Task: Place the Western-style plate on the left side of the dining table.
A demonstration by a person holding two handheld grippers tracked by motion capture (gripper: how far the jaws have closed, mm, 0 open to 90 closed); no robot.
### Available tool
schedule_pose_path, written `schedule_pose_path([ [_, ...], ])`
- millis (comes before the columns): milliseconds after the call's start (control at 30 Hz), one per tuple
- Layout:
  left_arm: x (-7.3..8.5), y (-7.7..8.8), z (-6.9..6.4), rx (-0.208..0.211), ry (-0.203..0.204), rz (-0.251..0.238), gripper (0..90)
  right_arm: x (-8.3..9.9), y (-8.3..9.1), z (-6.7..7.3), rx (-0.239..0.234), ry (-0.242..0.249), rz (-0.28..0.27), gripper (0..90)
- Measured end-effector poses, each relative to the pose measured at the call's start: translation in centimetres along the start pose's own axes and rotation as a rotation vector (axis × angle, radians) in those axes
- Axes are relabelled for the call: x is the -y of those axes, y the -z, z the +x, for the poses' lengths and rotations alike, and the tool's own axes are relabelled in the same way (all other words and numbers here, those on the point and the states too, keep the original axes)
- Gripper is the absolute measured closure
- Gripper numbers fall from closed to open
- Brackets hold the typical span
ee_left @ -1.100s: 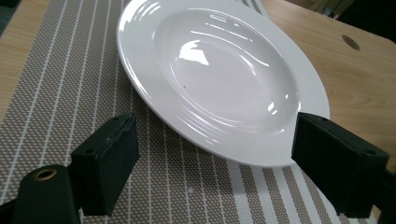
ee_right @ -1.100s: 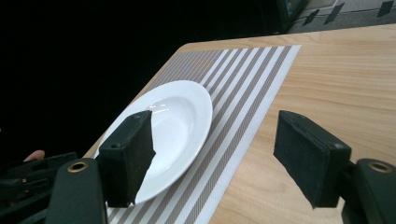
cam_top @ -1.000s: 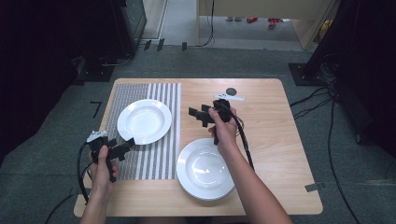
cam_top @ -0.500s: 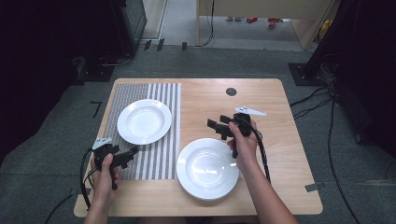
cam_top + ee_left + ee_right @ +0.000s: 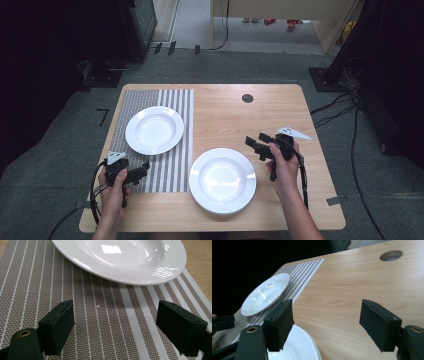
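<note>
Two white plates are on the wooden table. One plate rests on a striped grey placemat at the left. The other plate lies on bare wood near the front. My left gripper hovers open over the mat, just in front of the left plate, nothing between its jaws. My right gripper is open too, held above the wood at the right rim of the near plate, pointing left.
A round cable hole sits in the table's far middle. Cables trail from both grippers toward the front edge. Dark equipment and floor cables surround the table.
My right gripper has pulled back from the table's middle toward the right front, beside the near plate. My left gripper has drifted slightly nearer the front edge.
</note>
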State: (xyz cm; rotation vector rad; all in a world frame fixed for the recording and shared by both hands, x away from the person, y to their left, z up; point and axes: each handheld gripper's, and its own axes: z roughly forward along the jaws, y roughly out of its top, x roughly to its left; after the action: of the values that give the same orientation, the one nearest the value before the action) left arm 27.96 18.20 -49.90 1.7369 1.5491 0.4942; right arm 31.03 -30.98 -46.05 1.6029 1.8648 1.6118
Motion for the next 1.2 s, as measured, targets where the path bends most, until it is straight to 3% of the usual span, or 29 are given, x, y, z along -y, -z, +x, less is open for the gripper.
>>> schedule_pose_path([
  [200,0.4,-0.3,-0.4,-0.034,-0.03,0.024,15.4,1.2,2.1,-2.0,0.058,-0.01,-0.001,27.5],
  [333,0.5,-0.4,-0.4,-0.063,-0.026,0.027,15.4,2.1,3.5,-3.5,0.1,-0.02,0.002,27.5],
  [633,0.9,0.0,0.1,-0.083,-0.022,0.036,15.4,3.6,7.3,-6.7,0.183,-0.058,-0.014,27.4],
  [1000,1.9,1.2,0.6,-0.127,-0.037,0.02,15.4,4.7,10.7,-8.9,0.233,-0.073,-0.015,27.0],
  [1200,2.8,1.8,1.0,-0.148,-0.041,0.014,15.3,5.3,12.1,-9.9,0.272,-0.051,-0.008,26.8],
])
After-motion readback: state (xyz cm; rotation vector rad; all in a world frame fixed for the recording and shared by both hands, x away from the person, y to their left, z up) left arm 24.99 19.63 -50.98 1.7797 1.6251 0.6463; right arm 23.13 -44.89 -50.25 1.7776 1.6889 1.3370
